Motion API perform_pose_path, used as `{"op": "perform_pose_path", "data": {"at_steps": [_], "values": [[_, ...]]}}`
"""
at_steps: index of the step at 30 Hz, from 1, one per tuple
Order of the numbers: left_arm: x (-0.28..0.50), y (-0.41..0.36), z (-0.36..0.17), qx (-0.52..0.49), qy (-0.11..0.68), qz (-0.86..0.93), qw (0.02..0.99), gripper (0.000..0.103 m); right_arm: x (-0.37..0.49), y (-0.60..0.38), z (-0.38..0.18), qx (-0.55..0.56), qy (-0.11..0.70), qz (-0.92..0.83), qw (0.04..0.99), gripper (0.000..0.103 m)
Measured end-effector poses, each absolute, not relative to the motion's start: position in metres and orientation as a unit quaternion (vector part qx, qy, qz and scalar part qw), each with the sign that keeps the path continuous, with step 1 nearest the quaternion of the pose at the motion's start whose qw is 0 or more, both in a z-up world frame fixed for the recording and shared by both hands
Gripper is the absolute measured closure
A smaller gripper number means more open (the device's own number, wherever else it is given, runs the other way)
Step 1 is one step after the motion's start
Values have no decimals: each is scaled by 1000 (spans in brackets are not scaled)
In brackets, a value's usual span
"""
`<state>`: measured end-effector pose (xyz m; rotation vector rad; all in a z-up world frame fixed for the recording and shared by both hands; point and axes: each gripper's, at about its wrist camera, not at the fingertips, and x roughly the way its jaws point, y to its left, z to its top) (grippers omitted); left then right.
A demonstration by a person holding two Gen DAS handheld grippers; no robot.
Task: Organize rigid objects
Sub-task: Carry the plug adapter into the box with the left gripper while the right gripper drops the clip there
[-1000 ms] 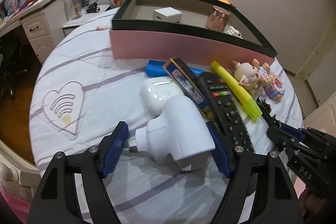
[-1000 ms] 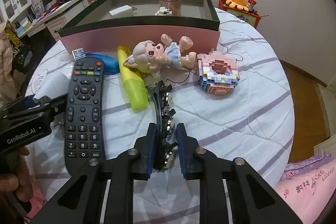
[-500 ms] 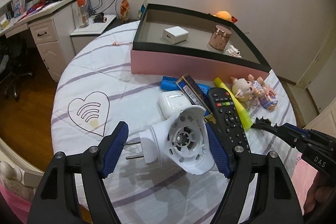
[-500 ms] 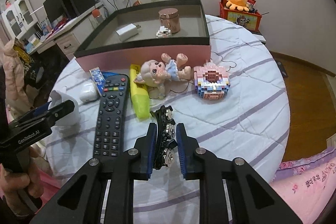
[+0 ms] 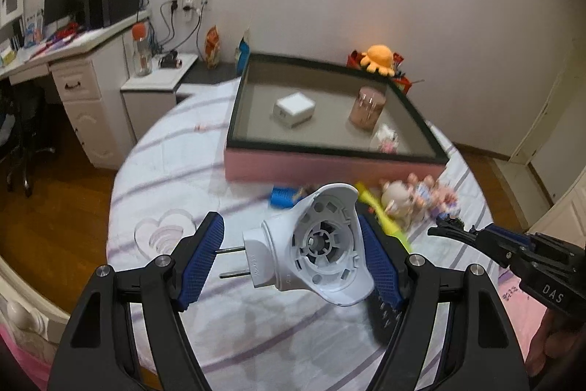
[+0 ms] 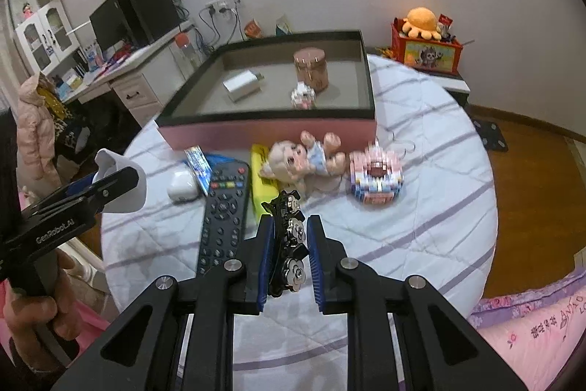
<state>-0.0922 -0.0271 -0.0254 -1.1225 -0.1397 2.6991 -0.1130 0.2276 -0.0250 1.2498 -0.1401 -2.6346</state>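
Note:
My left gripper [image 5: 291,257] is shut on a white plug adapter [image 5: 315,246] and holds it above the bed, prongs pointing left. It also shows in the right wrist view [image 6: 121,185]. My right gripper [image 6: 289,251] is shut on a black hair clip with metal flowers [image 6: 289,237], lifted off the bed. The pink box with a dark rim [image 6: 271,131] stands at the far side and holds a white charger [image 6: 241,85], a copper jar [image 6: 310,68] and a small toy [image 6: 302,96].
On the striped bedspread lie a black remote [image 6: 221,218], a yellow marker [image 6: 260,185], a doll [image 6: 300,163], a pink brick toy [image 6: 375,178], a white earbud case [image 6: 182,185] and a blue card [image 6: 199,167]. A desk [image 5: 73,61] stands left.
Both grippers have risen and pulled back from the bed with their objects. The adapter has tilted, so its hollow underside now faces the left camera.

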Motion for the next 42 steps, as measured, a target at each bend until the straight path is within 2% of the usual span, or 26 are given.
{"op": "perform_pose_path", "data": {"at_steps": [8, 13, 21, 27, 33, 35, 36, 40, 42], "values": [[-140, -14, 20, -335, -35, 935, 115, 27, -152, 221, 24, 369, -24, -922, 116, 85], [-191, 5, 33, -330, -31, 935, 128, 27, -213, 224, 37, 354, -23, -929, 104, 85], [-271, 42, 0, -374, -19, 919, 122, 27, -304, 229, -7, 399, -36, -913, 75, 85], [-297, 55, -37, -409, -10, 906, 112, 27, -319, 227, -37, 424, -33, -903, 65, 85], [-300, 58, -49, -420, 4, 902, 100, 26, -323, 222, -50, 437, -29, -897, 64, 84], [-298, 57, -48, -417, 6, 904, 95, 20, -322, 221, -52, 439, -28, -896, 62, 63], [-297, 56, -47, -414, 7, 906, 90, 16, -321, 220, -51, 437, -28, -897, 63, 46], [-292, 46, -39, -406, 2, 911, 72, 4, -318, 221, -44, 431, -28, -901, 52, 30], [-288, 40, -34, -402, -8, 913, 69, 1, -313, 222, -38, 424, -27, -904, 47, 22]]}}
